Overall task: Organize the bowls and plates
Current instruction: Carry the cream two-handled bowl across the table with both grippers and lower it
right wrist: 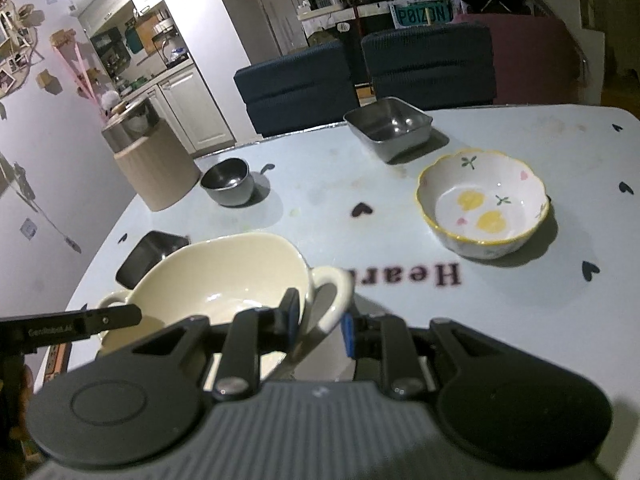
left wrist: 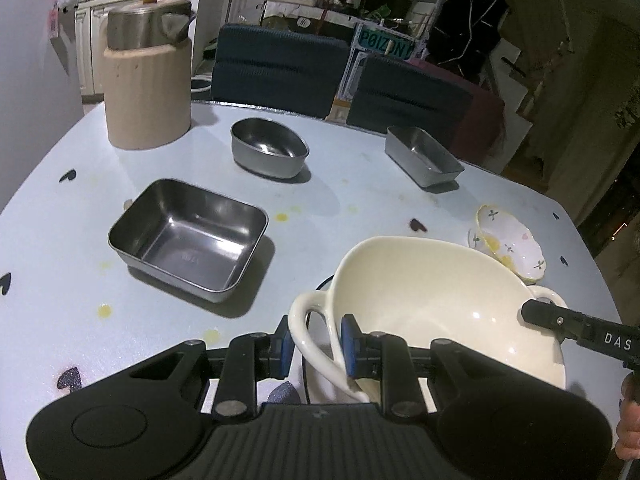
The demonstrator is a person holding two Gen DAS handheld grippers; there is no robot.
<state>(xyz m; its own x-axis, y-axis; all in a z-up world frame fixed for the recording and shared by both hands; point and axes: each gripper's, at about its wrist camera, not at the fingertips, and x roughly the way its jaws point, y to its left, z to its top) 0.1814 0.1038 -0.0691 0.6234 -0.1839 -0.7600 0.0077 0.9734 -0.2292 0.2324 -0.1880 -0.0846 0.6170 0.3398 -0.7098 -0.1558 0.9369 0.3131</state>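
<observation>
Cream bowl [left wrist: 440, 304] spans between my tongs: left gripper [left wrist: 316, 344] and right gripper [right wrist: 320, 320] each clamp one opposite handle.

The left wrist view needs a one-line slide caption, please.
Both grippers clamp the cream bowl by its handles above the table.

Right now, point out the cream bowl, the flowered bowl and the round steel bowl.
cream bowl [left wrist: 420, 280]: left wrist view, inner wall.
flowered bowl [right wrist: 472, 204]: right wrist view, inside bottom.
round steel bowl [left wrist: 266, 142]: left wrist view, inside.
</observation>
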